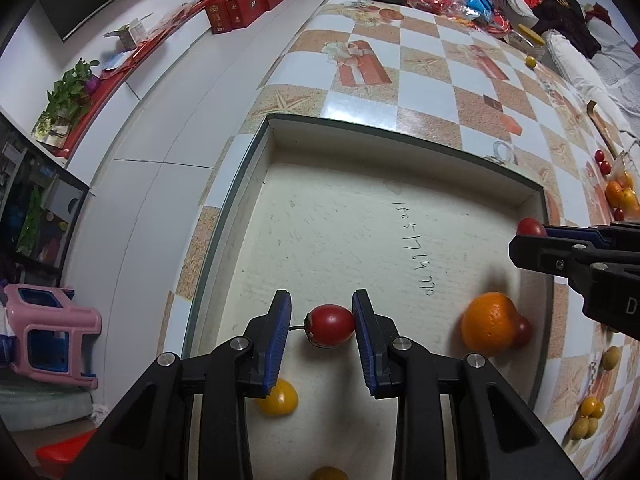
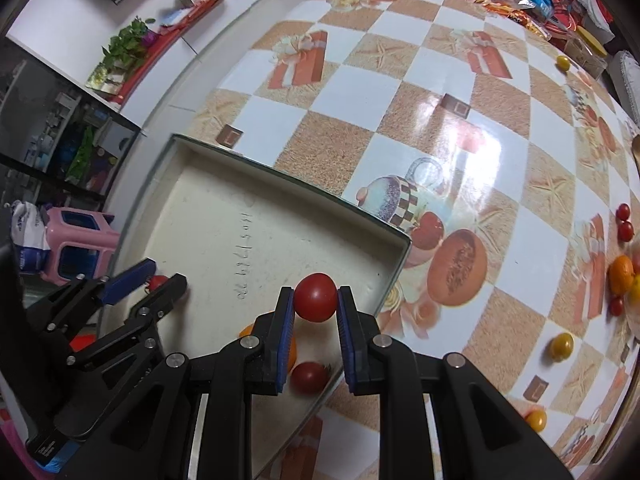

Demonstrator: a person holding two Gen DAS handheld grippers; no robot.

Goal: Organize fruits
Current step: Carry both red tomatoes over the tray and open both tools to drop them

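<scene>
A: Biggest first, what's there?

B: Checkered orange-and-white glossy surface (image 2: pixel 404 80) w/ printed gift-box pics. On it, a shallow cream rectangular tray w/ dark green rim (image 1: pixel 360 216), handwritten digits on its floor.

A: Claws?

B: Left claw (image 1: pixel 322 322), black arms w/ blue ribbed pads, is partly spread, approx. tomato-width. A small red cherry tomato w/ thin stem (image 1: pixel 330 325) sits between the pads, touching the right pad; gap on the left pad side, only the stem reaches it. Can't tell if it's lifted or resting on the tray floor. Right claw (image 2: pixel 316 300) is narrowed onto a round red tomato (image 2: pixel 316 298), both pads against it, held above the tray's near-right corner area.

A: Other fruit in the tray?

B: Round orange citrus fruit (image 1: pixel 488 324) near the right wall, w/ a small dark-red tomato (image 1: pixel 522 332) touching it. Yellow cherry tomato (image 1: pixel 280 400) partly under the left claw's left finger. Another yellow-orange one (image 1: pixel 329 473) at the frame's bottom edge.

A: Outside the tray?

B: Loose on the surface, right side: a cluster of oranges and small red tomatoes (image 2: pixel 622 276), a yellow cherry tomato by itself (image 2: pixel 561 346), one more far off nr the back edge (image 2: pixel 563 63).
</scene>
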